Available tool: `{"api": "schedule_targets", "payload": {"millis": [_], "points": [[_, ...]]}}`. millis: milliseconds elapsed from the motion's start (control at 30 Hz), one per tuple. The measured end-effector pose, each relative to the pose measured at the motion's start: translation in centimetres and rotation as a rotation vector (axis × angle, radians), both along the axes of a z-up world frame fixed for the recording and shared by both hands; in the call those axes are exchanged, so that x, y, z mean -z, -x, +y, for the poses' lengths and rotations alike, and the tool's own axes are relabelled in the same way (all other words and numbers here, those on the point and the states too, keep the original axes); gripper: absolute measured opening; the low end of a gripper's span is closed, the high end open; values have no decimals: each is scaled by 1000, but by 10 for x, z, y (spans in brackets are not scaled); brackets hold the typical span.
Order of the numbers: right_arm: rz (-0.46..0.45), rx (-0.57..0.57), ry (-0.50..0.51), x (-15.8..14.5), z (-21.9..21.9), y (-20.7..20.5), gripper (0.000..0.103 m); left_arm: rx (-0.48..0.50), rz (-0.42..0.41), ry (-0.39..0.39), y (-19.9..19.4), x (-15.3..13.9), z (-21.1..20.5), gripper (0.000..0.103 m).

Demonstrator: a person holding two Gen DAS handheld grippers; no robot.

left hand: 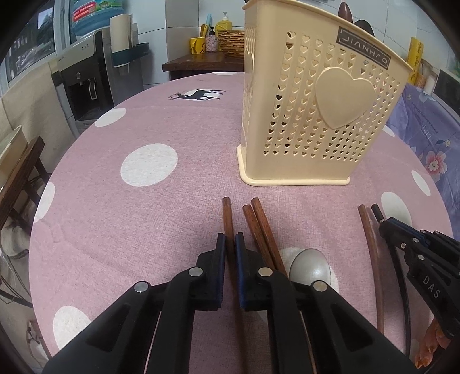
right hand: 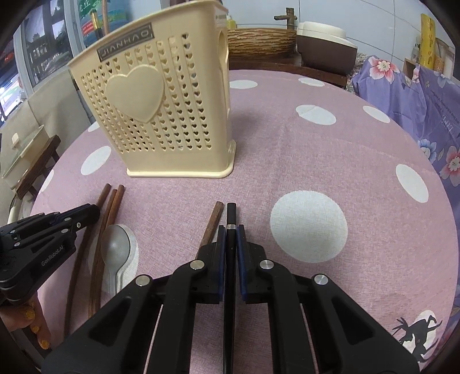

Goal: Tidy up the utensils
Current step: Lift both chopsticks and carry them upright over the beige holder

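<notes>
Lying flat on the pink dotted cloth [left hand: 172, 120] are the loose utensils, all in front of the cream holder [left hand: 313, 115], which stands upright with its perforated heart face toward both cameras.

The left gripper [left hand: 230, 244] has its jaws drawn narrow on either side of one brown chopstick [left hand: 227, 218]; the pads sit right against the stick, though whether they actually press it cannot be made out. The stick's near end runs out of sight beneath the gripper body. Just right of it lie two more brown chopsticks [left hand: 258, 227], side by side and touching, their lower ends hidden behind the right finger. A metal spoon [left hand: 309, 269] shows only its bowl here; the right wrist view shows part of its handle, cut off by the gripper.

The right gripper [right hand: 230, 238] is closed narrow around a black chopstick [right hand: 231, 218] with a silver band, its tip poking forward past the pads. A brown stick [right hand: 214, 221] lies just left of it, half covered by the left finger.

Inside the holder, only dark tips [left hand: 345, 11] show above the rim; what they belong to is hard to tell, and the holder's compartments are hidden.
</notes>
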State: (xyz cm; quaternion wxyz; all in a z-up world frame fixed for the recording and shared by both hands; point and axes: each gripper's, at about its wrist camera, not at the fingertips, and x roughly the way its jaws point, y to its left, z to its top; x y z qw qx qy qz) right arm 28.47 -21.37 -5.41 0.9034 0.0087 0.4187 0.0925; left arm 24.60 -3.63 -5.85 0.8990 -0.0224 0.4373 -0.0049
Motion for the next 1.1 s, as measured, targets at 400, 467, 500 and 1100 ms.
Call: {"api": "schedule_targets", "payload": {"millis": [400,467,500,1100], "points": [[-164,0,-145,-63,-23,43,8,20,-172,104,31,-63,22,8],[-202,-2,-165,-78,-28,53,8,32,-213,120,41,-78,25,8],[-225,-7,-175,-87,-31,60,8,36,-232,127,45,-85,25,8],[-380,-39,-186,-152,-38,99,8,74,-403,166,75,-148,37,8]]}}
